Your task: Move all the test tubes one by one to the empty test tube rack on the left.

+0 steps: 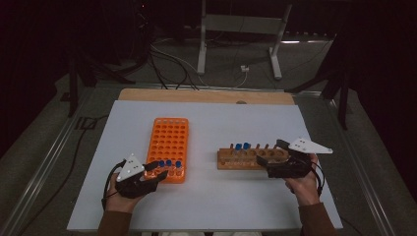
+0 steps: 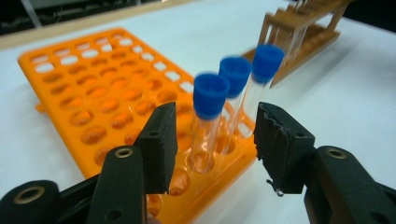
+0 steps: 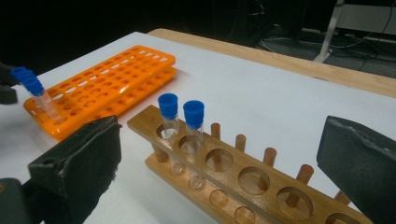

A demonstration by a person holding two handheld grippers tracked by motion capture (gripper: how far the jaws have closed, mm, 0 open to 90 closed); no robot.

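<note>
While my left tongs gape around the orange rack's nearest tube, I'd close squarely; right tongs hang open, empty.

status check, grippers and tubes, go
Left gripper open around nearest tube in orange rack. Right gripper open at wooden rack. Nothing blocking.

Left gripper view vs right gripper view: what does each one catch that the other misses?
Left gripper view alone: its own open jaws framing the nearest of three blue-capped tubes in the orange rack's near row, with a gap on each side.

Right gripper view alone: two blue-capped tubes standing in the wooden rack, its empty holes and pegs, and floor cables beyond the table.

Both: orange rack, wooden rack, the three tubes, white table surface.
</note>
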